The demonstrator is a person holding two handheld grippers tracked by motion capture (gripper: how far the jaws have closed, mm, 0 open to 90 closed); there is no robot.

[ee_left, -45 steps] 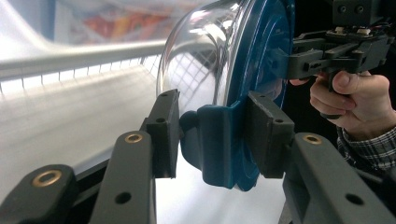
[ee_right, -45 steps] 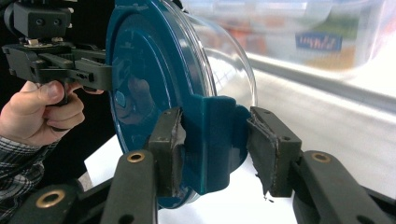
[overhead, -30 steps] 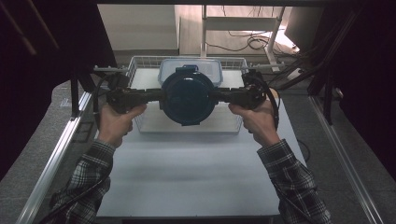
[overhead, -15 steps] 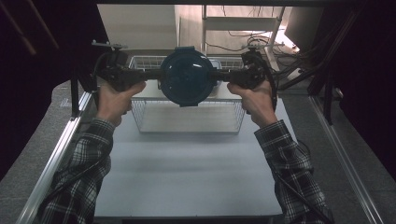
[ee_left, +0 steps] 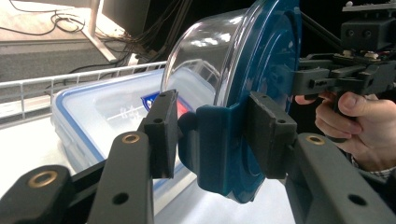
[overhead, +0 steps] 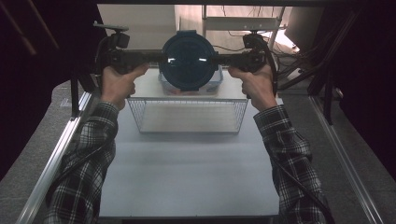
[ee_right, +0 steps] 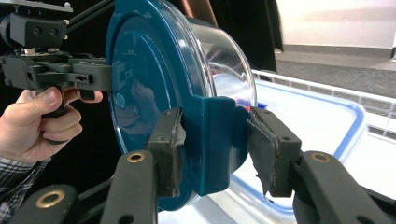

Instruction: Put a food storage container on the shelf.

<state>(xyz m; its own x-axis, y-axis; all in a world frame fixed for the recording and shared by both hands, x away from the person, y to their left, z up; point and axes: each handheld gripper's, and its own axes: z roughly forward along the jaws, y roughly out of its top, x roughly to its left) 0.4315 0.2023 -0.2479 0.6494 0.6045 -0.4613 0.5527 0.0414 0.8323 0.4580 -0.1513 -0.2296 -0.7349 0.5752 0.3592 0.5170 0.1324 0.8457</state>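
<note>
A round lidded container (overhead: 188, 59), lid tilted toward the camera, hangs above the far wire basket (overhead: 187, 114) and rectangular box (overhead: 212, 86), its side latch tabs pinched by the left gripper (overhead: 156, 57) and right gripper (overhead: 222, 59), presumably to steady it.

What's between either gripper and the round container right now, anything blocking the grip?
Nothing visible. The left gripper and right gripper each clamp a blue side latch of the round container, pads on the latch. It is held up above the rectangular container and the wire basket.
</note>
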